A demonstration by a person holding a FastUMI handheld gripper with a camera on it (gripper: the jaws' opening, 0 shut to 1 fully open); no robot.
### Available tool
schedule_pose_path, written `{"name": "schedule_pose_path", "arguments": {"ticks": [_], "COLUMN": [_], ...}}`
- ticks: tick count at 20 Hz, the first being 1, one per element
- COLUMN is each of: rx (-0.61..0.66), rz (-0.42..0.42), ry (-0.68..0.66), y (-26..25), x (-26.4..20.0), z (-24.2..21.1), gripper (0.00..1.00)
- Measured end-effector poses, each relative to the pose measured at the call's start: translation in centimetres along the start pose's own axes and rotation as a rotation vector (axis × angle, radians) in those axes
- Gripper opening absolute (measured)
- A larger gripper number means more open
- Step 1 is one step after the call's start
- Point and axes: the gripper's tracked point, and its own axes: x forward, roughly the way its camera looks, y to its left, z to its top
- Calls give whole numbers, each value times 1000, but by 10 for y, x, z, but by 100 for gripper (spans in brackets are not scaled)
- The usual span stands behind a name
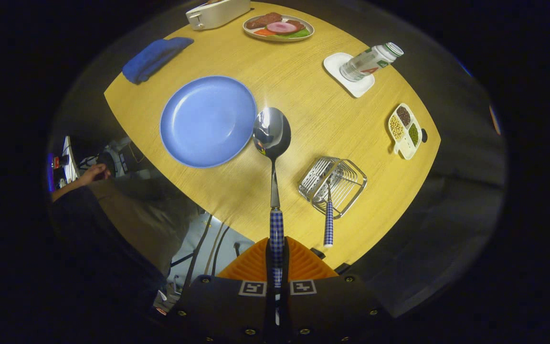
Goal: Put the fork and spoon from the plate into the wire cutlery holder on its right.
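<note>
1. Now my claw (276, 248) is clamped on the checked handle of the spoon (272, 138), both fingers pressed against it, with the bowl of the spoon pointing away from me, raised above the table (299, 110).
2. By my reckoning this is the second half of the job: the fork (328, 217) already stands in the wire cutlery holder (333, 184), tines down among the wires and its checked handle leaning out toward me.
3. The blue plate (206, 122) lies to the left of the spoon's bowl and is bare, so nothing is left there to fetch.
4. The holder sits to the right of the spoon and a little nearer than its bowl, close beside my line of travel.
5. Next, I judge, I must carry the spoon right until its bowl is over the holder's open top, tip it bowl-down, lower it beside the fork, then let go. The risk is knocking the fork's handle or catching the bowl on a wire.
6. Farther off, a white divided dish (405, 131) on the right holds three kinds of beans or seeds, one per compartment.
7. At the far edge, a small plate (279, 27) carries play food, and a bottle (371, 61) stands on a white coaster (351, 81).
</note>
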Motion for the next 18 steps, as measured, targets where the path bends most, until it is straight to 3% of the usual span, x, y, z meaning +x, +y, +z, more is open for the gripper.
{"name": "schedule_pose_path", "arguments": {"ticks": [4,10,14,18], "rx": [16,122,173,161], "rz": [-19,19,88,92], "ry": [71,194,273,368], "y": [-33,-71,-80,-91], "x": [-1,12,30,43], "z": [-32,-64,-65,-56], "gripper": [4,4,4,4]}}
